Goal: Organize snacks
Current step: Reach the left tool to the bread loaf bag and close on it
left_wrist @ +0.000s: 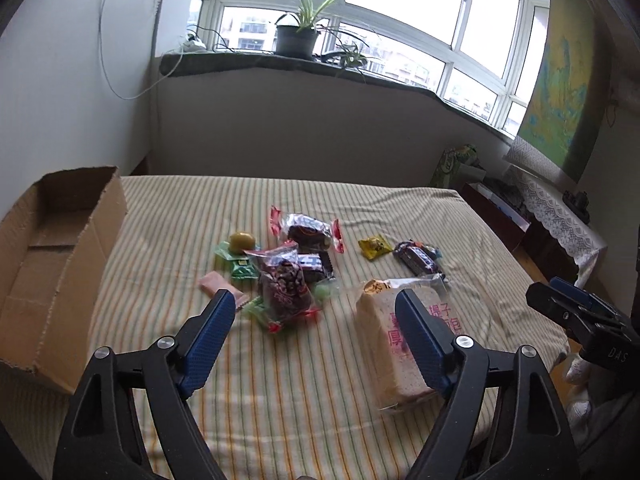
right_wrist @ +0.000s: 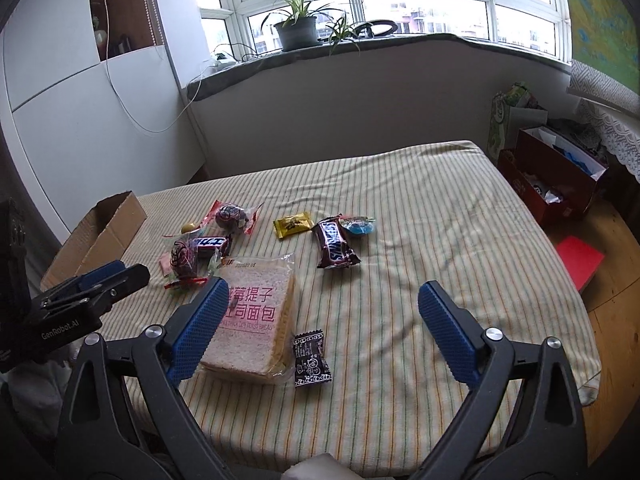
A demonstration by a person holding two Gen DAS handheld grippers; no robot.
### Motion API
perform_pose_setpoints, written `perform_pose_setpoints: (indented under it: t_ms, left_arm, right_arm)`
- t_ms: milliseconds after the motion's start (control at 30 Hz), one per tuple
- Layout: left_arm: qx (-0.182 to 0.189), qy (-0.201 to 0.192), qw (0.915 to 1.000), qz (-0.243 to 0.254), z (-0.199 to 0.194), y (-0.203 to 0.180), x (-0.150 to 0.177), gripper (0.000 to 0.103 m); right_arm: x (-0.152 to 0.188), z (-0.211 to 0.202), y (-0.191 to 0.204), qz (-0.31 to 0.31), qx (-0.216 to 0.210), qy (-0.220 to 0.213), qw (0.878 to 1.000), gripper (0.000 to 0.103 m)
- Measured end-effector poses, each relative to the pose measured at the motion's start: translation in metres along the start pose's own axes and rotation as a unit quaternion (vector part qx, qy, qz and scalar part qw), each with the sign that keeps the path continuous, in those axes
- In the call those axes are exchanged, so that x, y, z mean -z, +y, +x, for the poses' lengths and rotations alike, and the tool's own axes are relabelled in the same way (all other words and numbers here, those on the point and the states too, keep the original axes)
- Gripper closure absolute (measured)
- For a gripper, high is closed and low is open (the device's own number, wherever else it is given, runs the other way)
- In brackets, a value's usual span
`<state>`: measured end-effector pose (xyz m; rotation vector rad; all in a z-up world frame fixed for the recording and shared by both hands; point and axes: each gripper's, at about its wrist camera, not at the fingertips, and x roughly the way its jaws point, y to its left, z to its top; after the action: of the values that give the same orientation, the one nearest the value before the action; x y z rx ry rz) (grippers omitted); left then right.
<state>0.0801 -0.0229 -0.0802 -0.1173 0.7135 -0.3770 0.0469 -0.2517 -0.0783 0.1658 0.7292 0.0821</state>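
Observation:
Snacks lie scattered on a striped cloth-covered table (left_wrist: 280,400). A bagged toast loaf (left_wrist: 384,344) (right_wrist: 256,320) is nearest. My left gripper (left_wrist: 314,300) is open above the cloth; its right finger overlaps the loaf in view, and a red-printed bag of dark snacks (left_wrist: 284,288) lies just beyond. My right gripper (right_wrist: 324,287) is open, with its left finger in front of the loaf and a small black packet (right_wrist: 312,360) below it. Farther off lie a Snickers bar (right_wrist: 334,246), a yellow packet (right_wrist: 293,224) and a blue cup (right_wrist: 360,226).
An open cardboard box (left_wrist: 52,264) (right_wrist: 104,228) stands on the table's left side. Red boxes (right_wrist: 560,184) and a red book (right_wrist: 580,260) are off the table's right edge. A potted plant (right_wrist: 298,28) stands on the windowsill behind.

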Motion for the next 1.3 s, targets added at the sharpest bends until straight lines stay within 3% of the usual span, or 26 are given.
perform_pose_setpoints:
  t_ms: [67, 167, 233, 333, 400, 600, 733, 800, 900, 1000, 1300]
  left_arm:
    - [0.032, 0.033, 0.9988, -0.013, 0.013, 0.002, 0.008, 0.044]
    - [0.084, 0.085, 0.9911, -0.058, 0.028, 0.01, 0.022, 0.058]
    - [0.098, 0.099, 0.9877, -0.071, 0.031, 0.013, 0.027, 0.063]
    - [0.103, 0.104, 0.9869, -0.068, 0.031, 0.012, 0.029, 0.064]
    - [0.117, 0.112, 0.9841, -0.073, 0.032, 0.009, 0.028, 0.067]
    - [0.126, 0.129, 0.9815, -0.065, 0.045, -0.004, 0.027, 0.068]
    - [0.126, 0.131, 0.9813, -0.062, 0.046, -0.007, 0.025, 0.069]
    - [0.115, 0.132, 0.983, -0.054, 0.047, -0.008, 0.024, 0.069]
    - [0.066, 0.116, 0.9907, -0.029, 0.046, -0.01, 0.021, 0.064]
    - [0.019, 0.098, 0.995, 0.002, 0.041, -0.011, 0.016, 0.066]
    - [0.1, 0.14, 0.9845, -0.033, 0.051, -0.014, 0.021, 0.066]
  right_arm:
    - [0.003, 0.015, -0.001, 0.006, -0.018, 0.027, 0.999, 0.021]
    - [0.009, 0.034, -0.003, 0.023, -0.045, 0.061, 0.997, 0.033]
    - [0.011, 0.043, -0.004, 0.035, -0.063, 0.079, 0.994, 0.042]
    - [0.013, 0.054, -0.004, 0.049, -0.087, 0.096, 0.99, 0.045]
    - [0.013, 0.061, -0.004, 0.052, -0.099, 0.107, 0.988, 0.053]
    - [0.01, 0.069, -0.002, 0.056, -0.134, 0.13, 0.981, 0.06]
    - [0.008, 0.067, -0.001, 0.046, -0.128, 0.13, 0.982, 0.061]
    - [0.007, 0.063, -0.001, 0.043, -0.121, 0.124, 0.984, 0.061]
    - [0.007, 0.056, -0.008, 0.047, -0.111, 0.112, 0.986, 0.062]
    - [0.007, 0.055, -0.013, 0.063, -0.129, 0.12, 0.982, 0.063]
    - [0.008, 0.067, -0.003, 0.061, -0.149, 0.149, 0.976, 0.063]
